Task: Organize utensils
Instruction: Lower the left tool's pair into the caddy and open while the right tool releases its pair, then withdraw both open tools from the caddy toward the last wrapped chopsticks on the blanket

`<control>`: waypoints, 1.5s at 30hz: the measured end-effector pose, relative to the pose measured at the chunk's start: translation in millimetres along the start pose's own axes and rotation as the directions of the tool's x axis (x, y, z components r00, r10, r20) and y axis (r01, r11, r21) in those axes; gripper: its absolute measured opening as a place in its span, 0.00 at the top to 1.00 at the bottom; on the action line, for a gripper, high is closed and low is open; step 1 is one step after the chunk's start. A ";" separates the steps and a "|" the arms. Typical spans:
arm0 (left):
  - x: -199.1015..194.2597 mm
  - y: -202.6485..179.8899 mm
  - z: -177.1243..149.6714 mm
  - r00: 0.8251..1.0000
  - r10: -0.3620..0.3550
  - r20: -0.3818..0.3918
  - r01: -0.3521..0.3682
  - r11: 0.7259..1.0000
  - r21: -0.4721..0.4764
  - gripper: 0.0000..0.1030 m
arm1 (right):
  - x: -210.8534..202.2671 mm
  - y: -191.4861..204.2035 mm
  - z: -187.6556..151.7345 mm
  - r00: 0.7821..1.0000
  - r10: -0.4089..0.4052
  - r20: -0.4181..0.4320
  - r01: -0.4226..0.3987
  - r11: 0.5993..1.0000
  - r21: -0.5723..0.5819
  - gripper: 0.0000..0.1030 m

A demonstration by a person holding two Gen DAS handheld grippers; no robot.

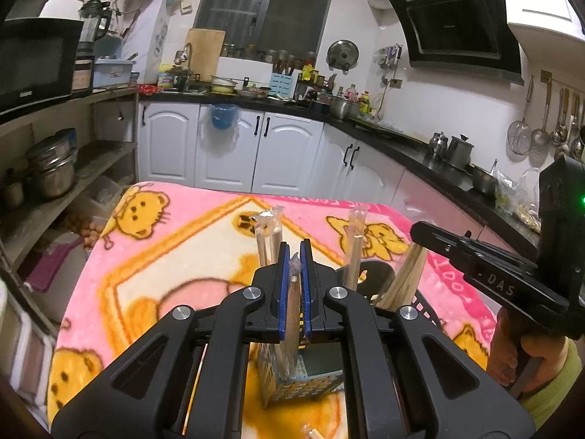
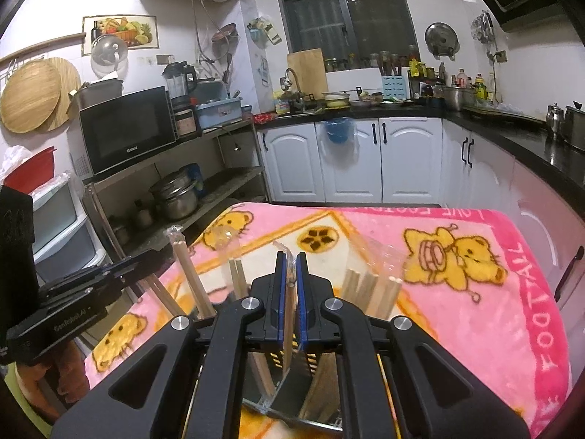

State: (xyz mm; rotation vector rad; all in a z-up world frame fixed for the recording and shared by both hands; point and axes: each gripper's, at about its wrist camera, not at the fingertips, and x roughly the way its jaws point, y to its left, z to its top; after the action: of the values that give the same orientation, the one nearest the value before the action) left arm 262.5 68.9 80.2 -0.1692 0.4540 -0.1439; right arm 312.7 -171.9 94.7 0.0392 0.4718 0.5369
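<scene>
Both claws are pinched nearly shut, each on a wrapped pair of chopsticks standing almost upright. The left claw [image 1: 294,256] grips its wrapped chopsticks [image 1: 292,303] over a small patterned holder [image 1: 292,384] on the pink bear blanket [image 1: 175,241] covering the counter; only this view shows that holder's patterned wall, plus a hand [image 1: 512,358] in a green sleeve gripping the right tool's handle. The right claw [image 2: 291,267] clamps its own wrapped chopsticks [image 2: 289,314] above a dark slotted holder [image 2: 278,391], where more chopsticks [image 2: 365,289] lean in a bunch just beside it. Only the right view takes in the microwave [image 2: 128,128] on the shelf
</scene>
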 end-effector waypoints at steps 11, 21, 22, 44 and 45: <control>-12.4 1.6 -5.7 1.000 0.014 -0.007 -0.015 1.000 -0.018 0.82 | -17.5 -8.2 -6.4 1.000 -0.017 -0.008 0.017 1.000 0.006 0.91; -30.6 3.2 -11.8 0.999 0.040 0.006 -0.040 0.999 -0.023 0.61 | -35.9 -6.0 -10.8 1.000 -0.004 -0.006 0.004 1.000 0.005 0.76; -32.4 4.0 -12.4 0.999 0.042 0.006 -0.042 0.999 -0.027 0.60 | -37.5 -6.0 -12.1 1.000 0.005 -0.011 -0.005 1.000 0.010 0.75; -74.5 7.5 -50.8 0.994 0.107 0.001 -0.107 0.994 -0.024 0.10 | -72.2 17.8 -56.9 0.998 0.040 -0.058 -0.042 0.998 -0.038 0.57; -75.7 7.8 -52.7 0.994 0.112 0.000 -0.111 0.994 -0.022 0.10 | -73.0 19.0 -58.8 0.997 0.043 -0.061 -0.045 0.998 -0.042 0.57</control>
State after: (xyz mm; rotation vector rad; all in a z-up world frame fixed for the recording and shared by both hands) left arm 172.5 83.0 64.0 -0.1651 0.4626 -0.0293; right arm 222.3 -197.1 76.1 -0.0077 0.5190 0.5924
